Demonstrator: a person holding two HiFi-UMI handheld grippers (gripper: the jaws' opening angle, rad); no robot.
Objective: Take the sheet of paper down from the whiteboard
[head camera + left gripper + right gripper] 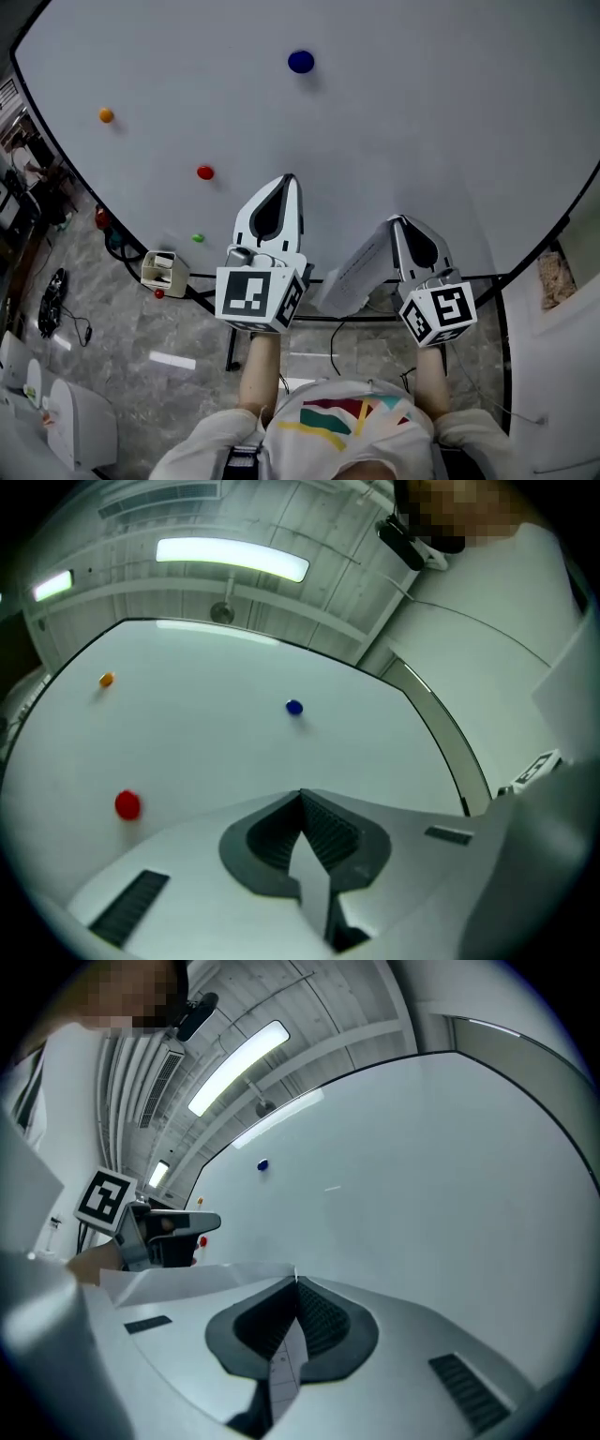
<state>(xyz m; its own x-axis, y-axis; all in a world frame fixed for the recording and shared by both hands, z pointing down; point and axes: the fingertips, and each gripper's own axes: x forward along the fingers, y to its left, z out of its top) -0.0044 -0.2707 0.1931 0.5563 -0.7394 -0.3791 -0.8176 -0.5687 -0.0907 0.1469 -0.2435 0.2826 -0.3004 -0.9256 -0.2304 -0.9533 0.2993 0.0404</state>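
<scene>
Your right gripper (400,221) has its jaws clamped tight on the sheet of paper (361,272). Its own view shows a printed strip of the sheet pinched flat between the pads, with the rest folding away toward 9 o'clock. In the head view the sheet hangs from those jaws toward 7 o'clock, in front of the lower edge of the whiteboard (422,112). So the paper looks to be down already, carried by this one grip. Pinching it at an edge lets the rest hang free.

Your left gripper (289,178) sits at 9 o'clock of the right one, pointed at the board, with its jaws closed right up. A pale sliver shows in the seam in its own view, but I can't tell whether it is paper. In the head view the sheet's near corner ends short of the tips, so I judge these jaws empty.

The magnets lie clear of the sheet. From the left gripper, the blue magnet (300,62) is at 12 o'clock, the red magnet (204,172) at 9, the orange magnet (106,115) farther out at 10, and the green magnet (197,238) at 8. None of them pins the paper, which is why one grip can carry it. What seems left is to carry it away, and a light hold from the left could steady the hanging corner
</scene>
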